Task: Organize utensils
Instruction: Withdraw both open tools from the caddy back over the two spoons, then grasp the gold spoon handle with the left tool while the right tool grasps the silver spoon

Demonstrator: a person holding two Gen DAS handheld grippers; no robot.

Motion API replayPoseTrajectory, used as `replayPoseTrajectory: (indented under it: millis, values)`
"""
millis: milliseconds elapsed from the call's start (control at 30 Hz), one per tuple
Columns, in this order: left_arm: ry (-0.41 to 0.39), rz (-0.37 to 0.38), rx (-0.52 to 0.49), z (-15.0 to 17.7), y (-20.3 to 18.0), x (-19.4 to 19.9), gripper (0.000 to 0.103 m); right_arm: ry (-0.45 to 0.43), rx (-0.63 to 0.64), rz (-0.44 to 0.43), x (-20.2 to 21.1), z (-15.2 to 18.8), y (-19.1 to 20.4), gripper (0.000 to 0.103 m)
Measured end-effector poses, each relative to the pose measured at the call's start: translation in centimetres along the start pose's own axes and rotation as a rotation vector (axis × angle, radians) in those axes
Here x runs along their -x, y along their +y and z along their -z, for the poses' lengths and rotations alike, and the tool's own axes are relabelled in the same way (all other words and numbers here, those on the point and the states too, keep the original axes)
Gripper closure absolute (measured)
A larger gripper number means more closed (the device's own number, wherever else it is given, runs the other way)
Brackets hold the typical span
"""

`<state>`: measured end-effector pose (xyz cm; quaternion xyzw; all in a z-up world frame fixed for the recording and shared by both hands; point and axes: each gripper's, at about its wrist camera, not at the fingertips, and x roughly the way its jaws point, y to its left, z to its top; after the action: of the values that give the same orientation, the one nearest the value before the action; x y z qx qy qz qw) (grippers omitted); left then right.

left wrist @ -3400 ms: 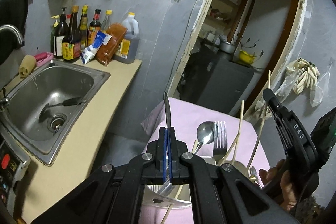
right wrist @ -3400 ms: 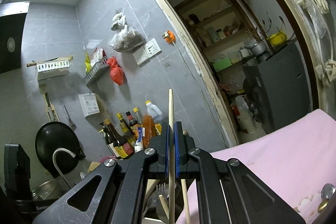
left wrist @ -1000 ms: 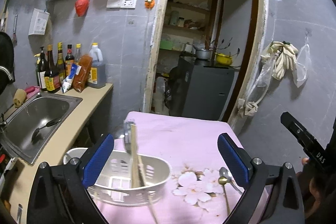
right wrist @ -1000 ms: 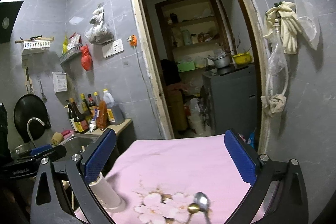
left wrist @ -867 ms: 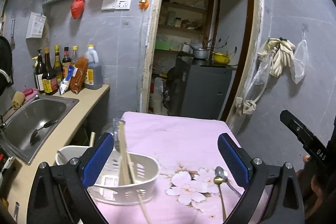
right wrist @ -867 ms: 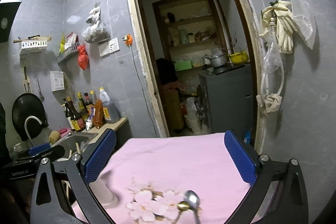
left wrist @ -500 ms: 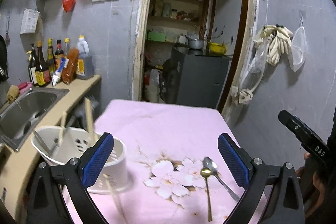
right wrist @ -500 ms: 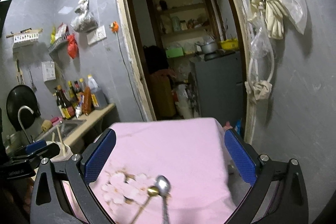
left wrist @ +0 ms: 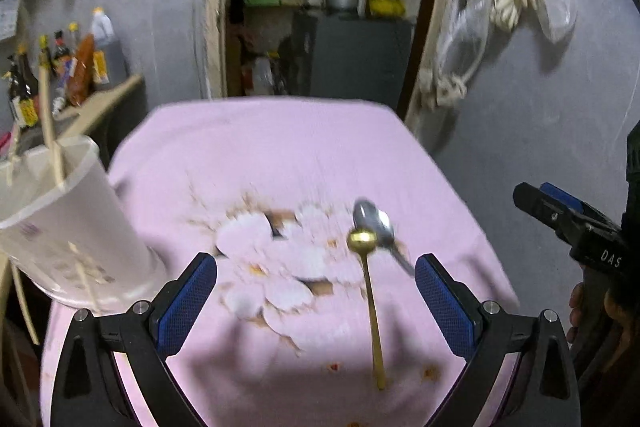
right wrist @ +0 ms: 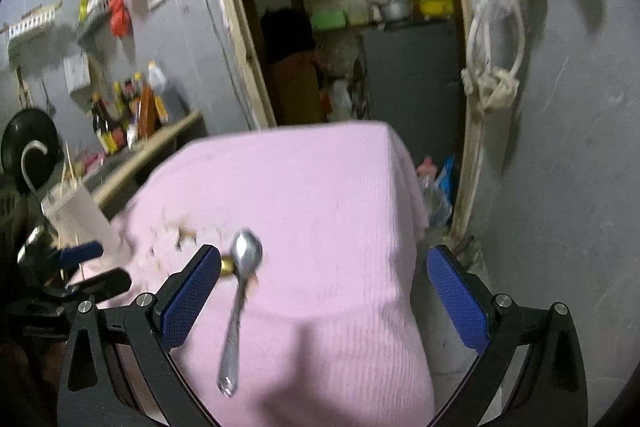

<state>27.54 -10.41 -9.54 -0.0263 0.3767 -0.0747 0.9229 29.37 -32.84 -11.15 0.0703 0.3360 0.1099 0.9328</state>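
A: Two spoons lay on the pink cloth [left wrist: 280, 147]: a gold spoon [left wrist: 370, 291] and a silver spoon [left wrist: 376, 227]. Their bowls touched or overlapped, and the handles splayed apart toward the camera.

B: Grippers?

A: Left gripper [left wrist: 316, 291] stood wide, nothing between its blue pads [left wrist: 186, 301]. It hovered above the cloth with both spoons lying between the fingers in view. Right gripper [right wrist: 324, 291] was likewise wide and empty, above the near edge of the cloth. The silver spoon [right wrist: 240, 299] lay just inside its left pad [right wrist: 190, 297]; only the gold spoon's bowl [right wrist: 227, 265] peeked past that pad.

B: Holder?

A: White caddy [left wrist: 68, 223] sat at the cloth's left edge, chopsticks [left wrist: 50, 131] standing tilted in it. It was well apart from the spoons. Other contents were too blurred to tell.

B: Surroundings?

A: Bottles [left wrist: 60, 67] stood on a counter [left wrist: 104, 99] to the left, beside a doorway. Right gripper showed at the left view's right edge [left wrist: 568, 223], held by a hand [left wrist: 592, 311].
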Motion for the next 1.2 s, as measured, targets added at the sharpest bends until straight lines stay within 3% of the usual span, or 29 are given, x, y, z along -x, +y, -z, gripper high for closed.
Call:
replayPoseTrajectory:
  millis: [200,567,767,1000,1200]
  values:
    - [0.099,0.031,0.035,0.9,0.5,-2.6,0.003,0.096,0.06,-0.014,-1.6,2.3,0.8,0.002]
    - [0.117,0.055,0.089,1.2,1.8,-3.2,0.006,0.239,0.185,-0.045,-5.0,2.9,3.7,0.002]
    - [0.134,0.068,0.107,1.2,2.1,-3.7,0.014,0.274,0.205,0.002,-5.7,2.9,4.3,0.002]
    - [0.165,0.125,0.086,1.1,1.1,-4.5,0.035,0.268,0.119,0.102,-5.1,3.0,2.2,0.004]
    - [0.206,0.179,0.033,0.9,-0.7,-5.7,0.055,0.263,0.096,0.075,-4.6,3.3,1.2,0.029]
